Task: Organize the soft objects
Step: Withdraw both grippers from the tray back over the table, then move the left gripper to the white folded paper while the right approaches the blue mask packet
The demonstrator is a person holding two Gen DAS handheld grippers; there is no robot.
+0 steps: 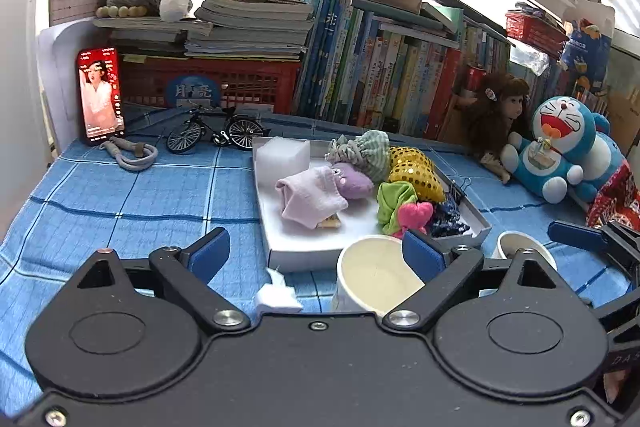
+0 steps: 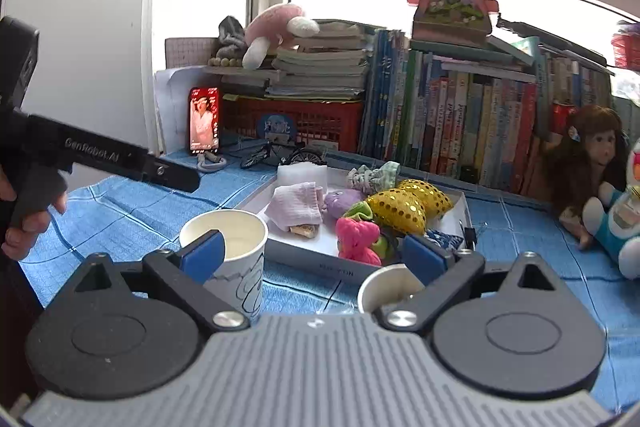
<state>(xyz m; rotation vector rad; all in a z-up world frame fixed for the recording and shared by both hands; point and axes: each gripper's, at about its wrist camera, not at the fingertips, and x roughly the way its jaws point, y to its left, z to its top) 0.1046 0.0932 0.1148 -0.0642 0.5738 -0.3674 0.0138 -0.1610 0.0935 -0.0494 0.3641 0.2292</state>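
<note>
1. A lit smartphone with a red screen leans upright at the far left of the blue checked tablecloth, with a grey looped cord in front of it and a small black model bicycle to its right.
2. The left gripper has its blue-padded jaws spread wide and grasps nothing; a small white foam scrap lies on the cloth between them, untouched.
3. A white paper cup stands just in front of the shallow white cardboard tray, beside the left gripper's right finger.
4. The tray holds the soft things: a white foam block, a folded pale pink sock, a purple plush toy, a striped green scrunchie, a yellow sequinned pouch, a lime green cloth, a hot pink plush and a dark blue patterned fabric.
5. The right gripper is likewise released and empty, with a second white paper cup near its right finger.
6. A brown-haired doll and a blue cat plush sit at the right.
</note>
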